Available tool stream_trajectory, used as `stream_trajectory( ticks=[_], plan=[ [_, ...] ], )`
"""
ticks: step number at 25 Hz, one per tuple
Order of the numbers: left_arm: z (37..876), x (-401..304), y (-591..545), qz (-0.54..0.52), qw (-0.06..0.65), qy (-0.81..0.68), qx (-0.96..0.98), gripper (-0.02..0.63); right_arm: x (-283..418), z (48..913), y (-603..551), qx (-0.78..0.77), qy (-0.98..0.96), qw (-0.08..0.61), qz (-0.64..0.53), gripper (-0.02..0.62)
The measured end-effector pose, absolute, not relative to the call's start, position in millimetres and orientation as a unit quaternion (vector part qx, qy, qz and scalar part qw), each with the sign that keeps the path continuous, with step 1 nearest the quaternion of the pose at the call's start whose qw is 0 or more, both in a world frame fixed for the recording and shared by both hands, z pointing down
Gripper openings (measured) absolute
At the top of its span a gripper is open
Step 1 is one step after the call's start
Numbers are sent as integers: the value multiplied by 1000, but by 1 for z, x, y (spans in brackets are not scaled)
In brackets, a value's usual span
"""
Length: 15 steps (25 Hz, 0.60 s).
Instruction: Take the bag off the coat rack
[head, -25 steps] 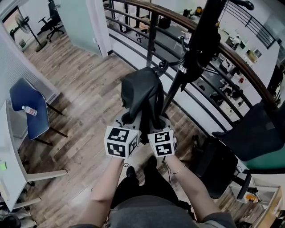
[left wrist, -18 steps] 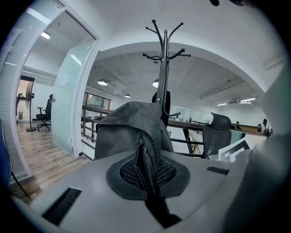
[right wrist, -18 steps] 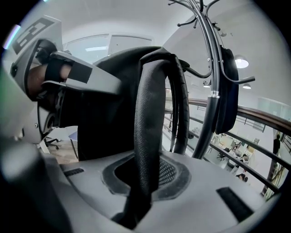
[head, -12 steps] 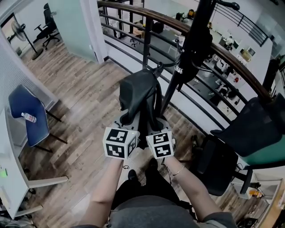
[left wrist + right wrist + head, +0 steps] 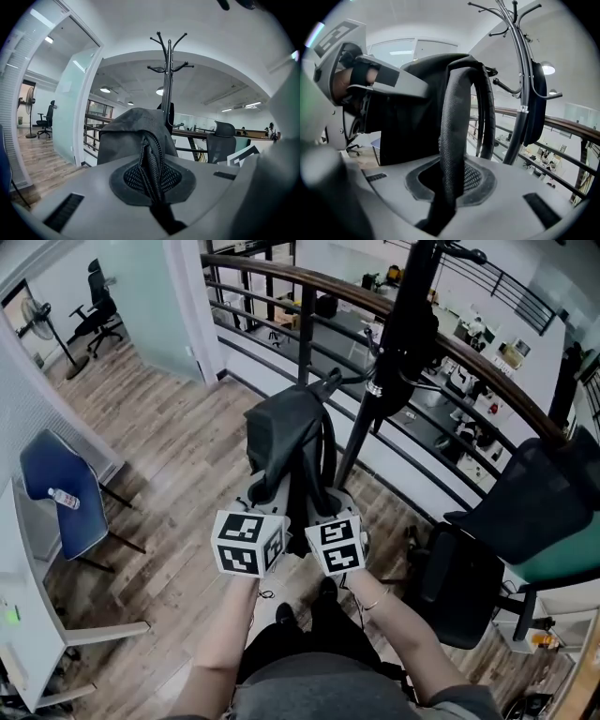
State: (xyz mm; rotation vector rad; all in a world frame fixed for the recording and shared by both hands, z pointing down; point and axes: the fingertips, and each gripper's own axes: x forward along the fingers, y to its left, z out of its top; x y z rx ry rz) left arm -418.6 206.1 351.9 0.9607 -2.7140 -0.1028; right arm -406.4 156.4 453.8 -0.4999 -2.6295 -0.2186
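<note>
A black backpack (image 5: 284, 439) hangs in the air between my two grippers, beside the black coat rack (image 5: 375, 381). My left gripper (image 5: 262, 501) is shut on a mesh-edged fold of the bag (image 5: 151, 164), which runs straight into its jaws. My right gripper (image 5: 326, 504) is shut on a padded shoulder strap (image 5: 452, 136). The bag's body (image 5: 412, 117) fills the space ahead of it. Seen from the left gripper, the rack's hooks (image 5: 168, 51) rise behind the bag. Whether the bag's top loop still touches a hook, I cannot tell.
Another dark item (image 5: 536, 103) hangs on the rack's pole. A curved railing (image 5: 487, 362) runs behind the rack. A black and green office chair (image 5: 525, 512) stands at the right, a blue chair (image 5: 56, 493) at the left. Wooden floor (image 5: 178, 446) lies below.
Both grippers have risen a little with the backpack still in them. The grip on the fold and on the strap is the same.
</note>
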Motion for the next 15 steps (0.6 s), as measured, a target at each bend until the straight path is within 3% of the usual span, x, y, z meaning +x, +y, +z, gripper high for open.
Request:
stream_trajectory(
  ticks=[15],
  plan=[
    [342, -376, 243, -35, 119, -930, 345, 26, -363, 445, 194, -175, -957, 218, -81, 54]
  ],
)
